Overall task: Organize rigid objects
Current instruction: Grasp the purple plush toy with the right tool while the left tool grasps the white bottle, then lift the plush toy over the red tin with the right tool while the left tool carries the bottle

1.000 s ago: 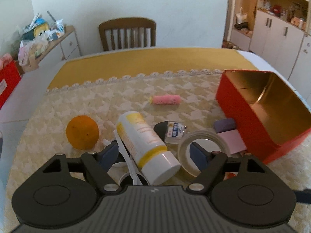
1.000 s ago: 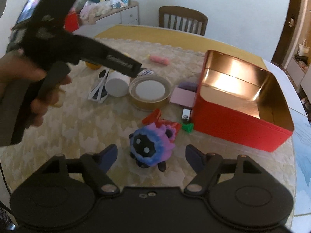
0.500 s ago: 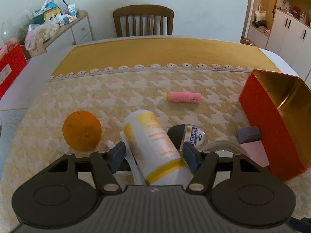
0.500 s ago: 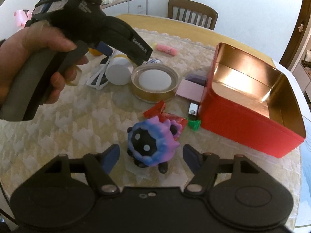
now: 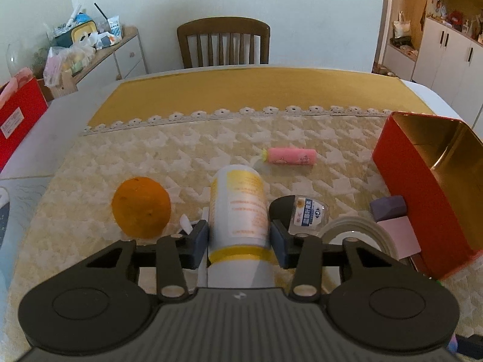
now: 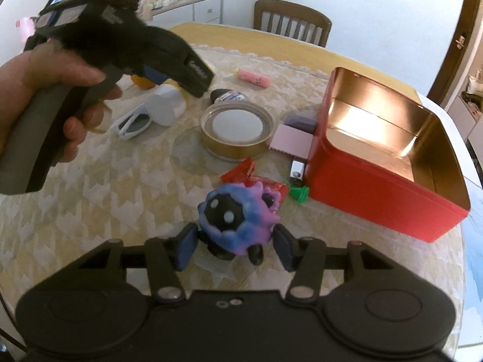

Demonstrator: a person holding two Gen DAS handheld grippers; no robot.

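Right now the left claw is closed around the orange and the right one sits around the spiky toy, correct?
Not quite. The left claw is closed around the white bottle; the orange lies beside it, as the left wrist view shows. The right claw does sit around the spiky toy.

Bottle point(image 5: 238, 211) sits between the left gripper's point(image 5: 238, 242) fingers, orange point(image 5: 141, 207) to its left, tin point(image 5: 428, 181) far right. Toy point(image 6: 238, 221) sits between the right gripper's point(image 6: 235, 249) fingers, tape point(image 6: 238, 134) ahead.
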